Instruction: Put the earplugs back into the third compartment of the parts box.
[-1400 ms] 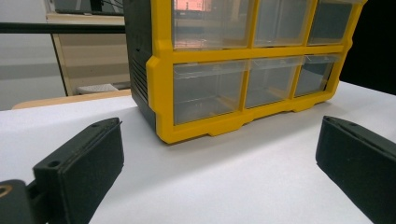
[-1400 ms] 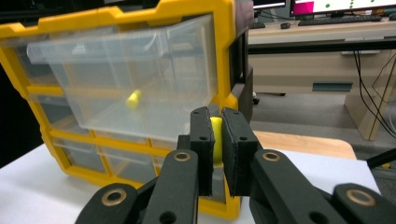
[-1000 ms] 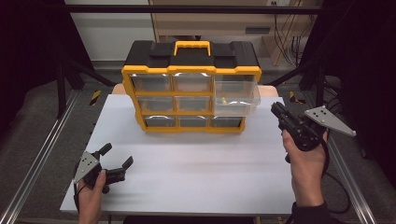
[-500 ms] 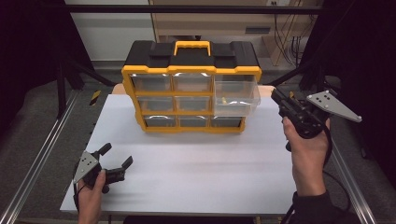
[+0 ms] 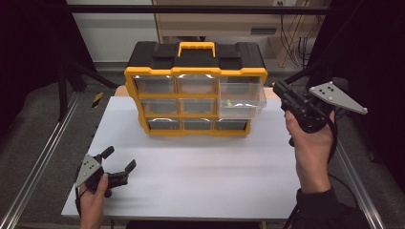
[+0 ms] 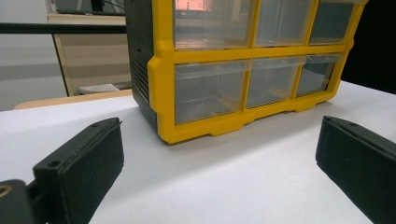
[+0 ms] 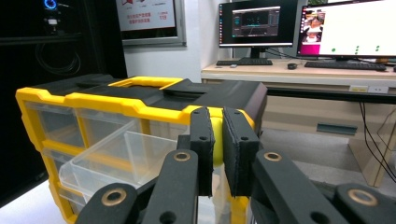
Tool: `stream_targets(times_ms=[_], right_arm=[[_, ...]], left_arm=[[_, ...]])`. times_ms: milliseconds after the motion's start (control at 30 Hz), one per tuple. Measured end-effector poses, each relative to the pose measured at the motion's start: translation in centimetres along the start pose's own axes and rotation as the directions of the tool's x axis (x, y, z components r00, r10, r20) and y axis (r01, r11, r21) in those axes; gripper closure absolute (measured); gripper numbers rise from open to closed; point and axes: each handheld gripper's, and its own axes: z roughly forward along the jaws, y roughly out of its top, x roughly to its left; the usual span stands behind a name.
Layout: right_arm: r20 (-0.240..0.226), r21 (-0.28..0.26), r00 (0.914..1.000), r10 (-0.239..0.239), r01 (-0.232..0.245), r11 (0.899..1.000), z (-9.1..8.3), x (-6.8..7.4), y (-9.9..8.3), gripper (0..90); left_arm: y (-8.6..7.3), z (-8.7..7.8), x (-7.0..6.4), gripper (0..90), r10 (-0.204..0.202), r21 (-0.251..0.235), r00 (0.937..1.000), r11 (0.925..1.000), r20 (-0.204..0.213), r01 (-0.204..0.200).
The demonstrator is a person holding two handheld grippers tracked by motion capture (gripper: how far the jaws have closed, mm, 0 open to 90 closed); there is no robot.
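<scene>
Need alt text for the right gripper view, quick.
The right tongs, jaws nearly shut with a narrow gap and nothing visibly held, point at the yellow-and-black drawer organiser, whose clear upper drawer is pulled out. A desk with monitors stands behind.

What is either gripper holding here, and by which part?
Nothing. The left gripper rests open on the white table, its jaws apart. The right gripper hangs nearly shut by the organizer's pulled-out clear drawer, nothing between its jaws.
</scene>
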Motion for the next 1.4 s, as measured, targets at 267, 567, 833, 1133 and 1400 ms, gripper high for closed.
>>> stream_targets(times_ms=[267,567,833,1133,1400], right_arm=[[-0.021,0.004,0.9996,-0.018,0.018,1.000,1.1,0.9,0.7,83.0],[-0.042,0.008,0.9988,-0.024,0.024,1.000,1.8,1.6,1.1,82.8],[-0.063,0.021,0.9975,-0.032,0.034,0.999,2.5,2.3,1.2,82.6],[-0.078,0.040,0.9960,-0.045,0.048,0.998,3.3,2.9,1.4,82.3],[-0.086,0.062,0.9947,-0.056,0.062,0.996,4.2,3.3,1.5,82.0]], left_arm=[[0.0,0.0,0.0,0.8,-0.001,-0.002,1.0000,1.0000,0.000,0.001],[0.0,0.0,0.0,0.8,0.001,0.001,1.0000,1.0000,0.001,-0.001],[0.0,0.0,0.0,0.8,0.000,0.000,1.0000,1.0000,0.000,0.000],[0.0,0.0,0.1,0.8,-0.001,-0.001,1.0000,1.0000,-0.001,0.001],[0.0,0.0,0.1,0.8,0.000,-0.001,1.0000,1.0000,-0.001,0.000]])
